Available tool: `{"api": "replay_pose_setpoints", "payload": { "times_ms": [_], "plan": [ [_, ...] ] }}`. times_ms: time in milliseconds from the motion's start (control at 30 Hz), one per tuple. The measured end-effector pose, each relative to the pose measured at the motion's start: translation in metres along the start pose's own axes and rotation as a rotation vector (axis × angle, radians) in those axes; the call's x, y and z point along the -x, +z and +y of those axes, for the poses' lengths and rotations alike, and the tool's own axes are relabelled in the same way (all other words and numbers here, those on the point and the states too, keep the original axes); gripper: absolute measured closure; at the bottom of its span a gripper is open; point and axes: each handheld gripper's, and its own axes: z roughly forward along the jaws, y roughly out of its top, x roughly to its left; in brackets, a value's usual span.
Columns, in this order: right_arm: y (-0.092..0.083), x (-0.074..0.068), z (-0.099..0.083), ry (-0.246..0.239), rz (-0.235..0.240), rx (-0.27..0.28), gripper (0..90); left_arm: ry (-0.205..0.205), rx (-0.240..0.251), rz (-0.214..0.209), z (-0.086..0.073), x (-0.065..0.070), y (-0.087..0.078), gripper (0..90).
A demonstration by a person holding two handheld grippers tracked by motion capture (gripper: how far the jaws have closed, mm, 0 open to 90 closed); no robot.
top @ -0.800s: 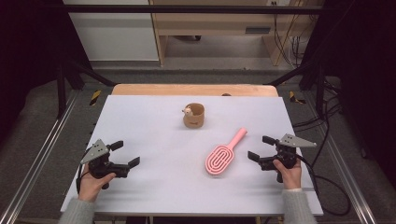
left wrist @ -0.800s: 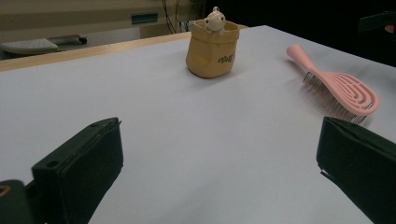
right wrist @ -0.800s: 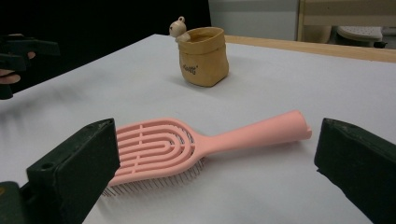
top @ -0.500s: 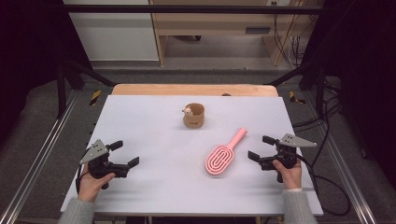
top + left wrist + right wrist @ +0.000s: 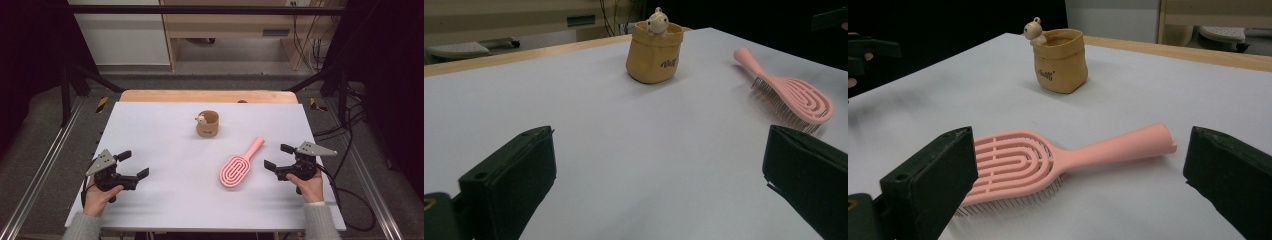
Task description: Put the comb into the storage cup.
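Pink hairbrush [image 5: 240, 166] lying bristles-down on the white surface [image 5: 165, 200], just left of the right gripper [image 5: 278, 156], jaws wide apart and gripping nothing, left gripper [image 5: 133, 164] same deal at near left, tan pouch [image 5: 208, 123] with little figure farther back.

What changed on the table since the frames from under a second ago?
Nothing visibly moved. The left gripper and the right gripper rest near the front corners of the table as before, both open and holding nothing. The pink hairbrush lies bristles down in the same spot beside the right gripper, and the small tan pouch with the toy figure stands where it was.
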Motion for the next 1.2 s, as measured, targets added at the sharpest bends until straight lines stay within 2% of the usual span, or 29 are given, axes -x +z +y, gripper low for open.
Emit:
{"api": "replay_pose_setpoints", "payload": {
  "times_ms": [333, 567, 767, 1100, 1200],
  "plan": [
    [0.007, -0.006, 0.009, -0.014, -0.022, -0.022, 3.3, 0.005, -0.002, 0.004, 0.0, 0.0, 0.0, 0.6],
    [0.017, -0.007, 0.013, -0.031, -0.055, -0.063, 6.4, 0.004, -0.003, 0.007, 0.0, 0.0, 0.001, 0.7],
    [0.026, -0.009, 0.016, -0.034, -0.06, -0.091, 12.2, 0.003, -0.005, 0.01, -0.001, 0.0, 0.001, 0.8],
    [0.04, -0.007, 0.02, -0.017, -0.067, -0.101, 21.2, 0.002, -0.007, 0.013, -0.001, 0.0, 0.002, 0.8],
    [0.046, -0.007, 0.022, -0.014, -0.073, -0.104, 26.2, 0.003, -0.009, 0.014, -0.002, 0.0, 0.002, 0.9]
  ]
}}
